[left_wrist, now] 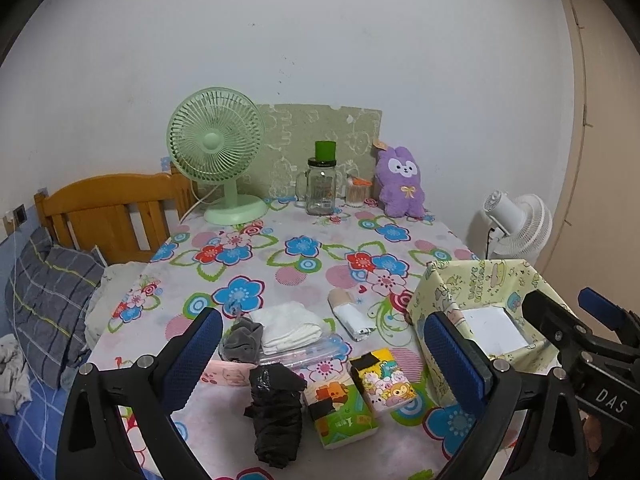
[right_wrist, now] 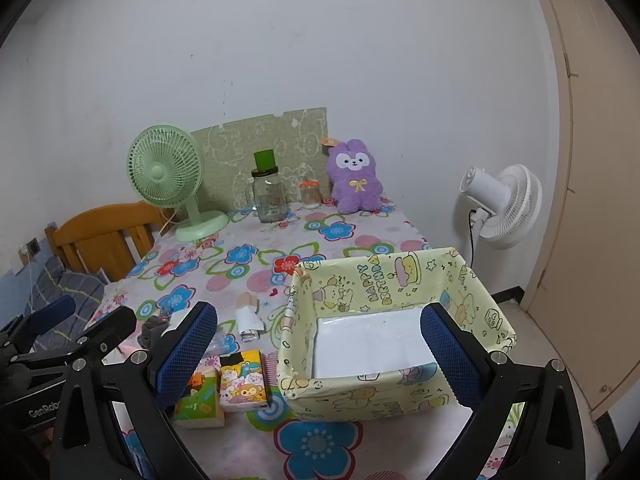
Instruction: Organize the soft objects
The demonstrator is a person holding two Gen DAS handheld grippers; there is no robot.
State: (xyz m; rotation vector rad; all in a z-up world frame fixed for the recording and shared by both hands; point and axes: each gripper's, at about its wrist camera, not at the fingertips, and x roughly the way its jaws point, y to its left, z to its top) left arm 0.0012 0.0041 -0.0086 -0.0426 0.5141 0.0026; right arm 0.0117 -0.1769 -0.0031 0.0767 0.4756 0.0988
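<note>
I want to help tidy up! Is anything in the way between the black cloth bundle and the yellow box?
Yes. The two tissue packs, green and yellow, lie on the table between the black cloth bundle and the yellow box. The box is open on top, so lifting the bundle over them should work.

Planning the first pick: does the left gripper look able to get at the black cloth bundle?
Probably yes: the left gripper is open, the black cloth bundle lies between its fingers' lines, nothing on top.

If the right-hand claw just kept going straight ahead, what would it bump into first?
Most likely the pale yellow cartoon-print storage box: the open right gripper points down into its white-bottomed inside, with nothing seen in between. Depth is hard to judge here.
</note>
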